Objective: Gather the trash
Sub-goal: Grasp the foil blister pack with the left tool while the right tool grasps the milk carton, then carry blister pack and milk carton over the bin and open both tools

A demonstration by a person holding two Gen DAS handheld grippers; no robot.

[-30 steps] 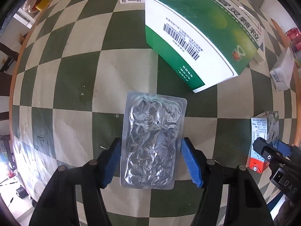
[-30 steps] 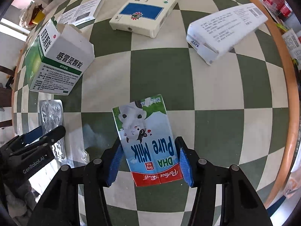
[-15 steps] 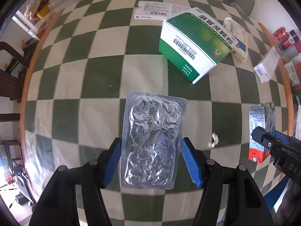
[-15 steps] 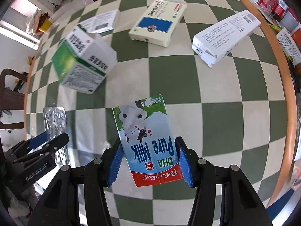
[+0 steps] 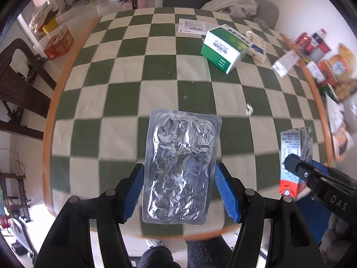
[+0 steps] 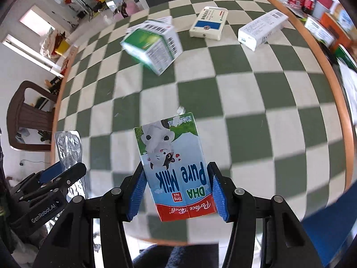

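Green-and-cream checked cloth [image 5: 125, 98] covers a round table with an orange-brown rim [image 5: 50, 120], and both views look steeply down on it.

We find the left gripper [image 5: 180, 189] clamped on a flat, rectangular blister pack [image 5: 180, 167] of crinkled silver foil with rounded corners; the blue ribbed pads press its two long edges. We find the right gripper [image 6: 177, 192] closed on a small milk carton [image 6: 176, 167], glossy printed card with a cartoon cow and a red band, held upside down by its sides. Both items hang clear of the cloth.

Against the frames of a second ago, we note that each item sits unchanged between its pads, while the table has dropped away and shrunk: its near rim and the floor beyond it now show, where before the cloth filled the view. The green-and-white box [image 5: 223, 49] on the cloth, large earlier, now lies small and far off.

The left view alone shows a dark sock-clad foot [image 5: 156, 256] below the table edge, a red carton [image 5: 59, 42] on the floor, and the milk carton's printed side panel. The right view alone shows a brown plastic chair [image 6: 29, 116], a cream box with a blue panel [image 6: 208, 23], a long white box [image 6: 262, 30], and the blister pack edge-on at the left.
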